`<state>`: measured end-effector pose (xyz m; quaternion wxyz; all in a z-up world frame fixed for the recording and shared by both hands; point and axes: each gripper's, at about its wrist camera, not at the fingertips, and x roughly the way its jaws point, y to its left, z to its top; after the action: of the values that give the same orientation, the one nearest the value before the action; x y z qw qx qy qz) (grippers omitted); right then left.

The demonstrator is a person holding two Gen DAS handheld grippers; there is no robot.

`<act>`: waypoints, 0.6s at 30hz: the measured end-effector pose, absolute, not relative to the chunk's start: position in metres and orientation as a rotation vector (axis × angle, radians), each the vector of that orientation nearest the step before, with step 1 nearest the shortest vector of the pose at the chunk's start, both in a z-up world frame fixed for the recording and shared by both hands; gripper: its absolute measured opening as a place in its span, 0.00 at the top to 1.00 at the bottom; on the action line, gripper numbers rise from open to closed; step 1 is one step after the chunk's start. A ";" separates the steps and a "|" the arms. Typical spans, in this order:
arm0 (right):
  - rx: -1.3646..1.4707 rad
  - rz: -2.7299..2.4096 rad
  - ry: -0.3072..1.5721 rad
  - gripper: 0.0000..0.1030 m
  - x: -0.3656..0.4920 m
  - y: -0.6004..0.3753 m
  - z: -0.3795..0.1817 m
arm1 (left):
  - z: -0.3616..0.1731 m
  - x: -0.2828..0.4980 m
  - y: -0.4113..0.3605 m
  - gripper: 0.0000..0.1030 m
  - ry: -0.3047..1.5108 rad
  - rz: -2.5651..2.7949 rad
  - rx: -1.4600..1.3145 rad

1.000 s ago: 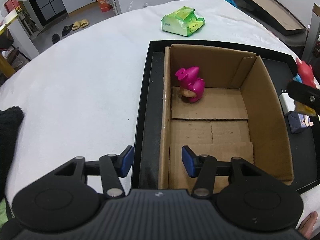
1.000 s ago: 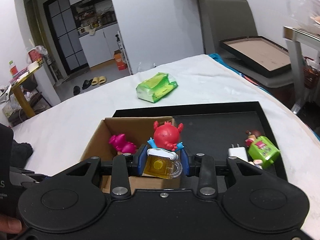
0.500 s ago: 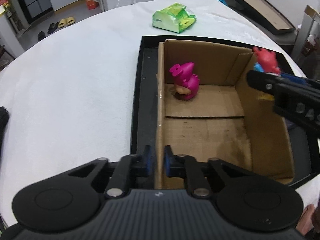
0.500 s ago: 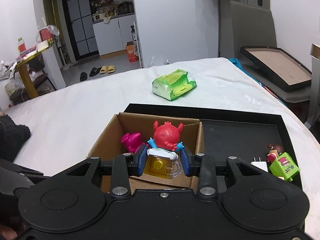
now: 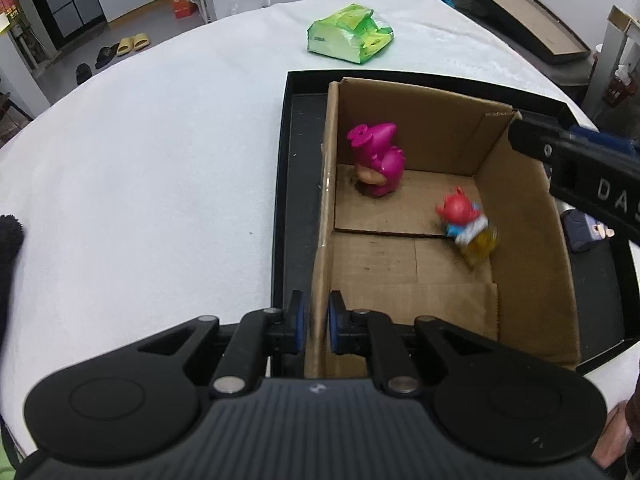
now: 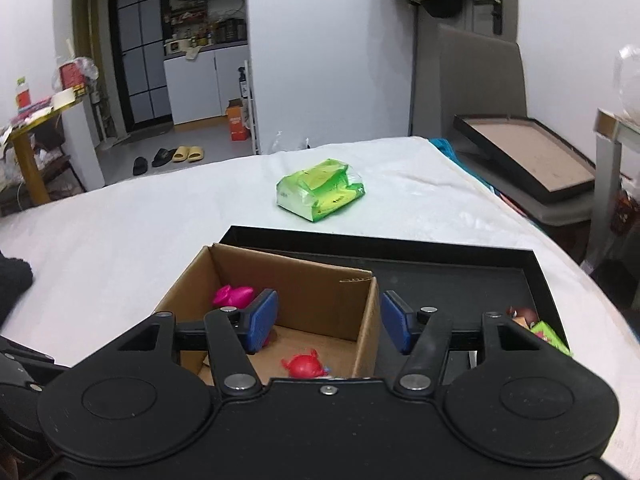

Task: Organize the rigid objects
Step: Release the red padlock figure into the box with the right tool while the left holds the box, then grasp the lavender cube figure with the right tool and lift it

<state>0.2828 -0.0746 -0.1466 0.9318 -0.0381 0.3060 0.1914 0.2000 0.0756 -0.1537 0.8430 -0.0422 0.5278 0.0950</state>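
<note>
A cardboard box [image 5: 524, 216] stands in a black tray [image 5: 298, 184]. My left gripper [image 5: 318, 322] is shut on the box's near left wall. Inside the box a magenta toy [image 5: 378, 160] stands at the back. A red crab toy on a yellow mug [image 5: 468, 226] is blurred and tilted by the right wall. My right gripper [image 6: 328, 322] is open and empty above the box [image 6: 320, 284]; the red crab toy [image 6: 304, 366] and the magenta toy [image 6: 232, 296] show below it.
A green packet [image 5: 350, 34] lies on the white cloth beyond the tray. Small toys lie in the tray right of the box: a dark blue one [image 5: 586, 230], a green one [image 6: 550, 336]. A black cloth [image 5: 8, 240] lies at the left edge.
My right gripper opened and let go of the red crab toy, which dropped into the box. My left gripper closed on the box's left wall.
</note>
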 end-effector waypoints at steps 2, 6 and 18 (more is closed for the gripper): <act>-0.073 0.366 0.645 0.44 0.282 -0.078 -0.149 | -0.151 0.199 0.074 0.89 1.115 0.204 -0.081; -0.039 0.315 0.698 0.44 0.280 -0.092 -0.156 | -0.145 0.198 0.068 0.88 1.110 0.228 -0.063; 0.034 0.246 0.757 0.44 0.288 -0.130 -0.173 | -0.138 0.202 0.052 0.84 1.126 0.305 -0.009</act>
<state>0.2883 -0.1301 -0.1733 0.9217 0.0167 0.3686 0.1200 0.2015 0.0518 -0.1379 0.8346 -0.0041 0.5318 0.1438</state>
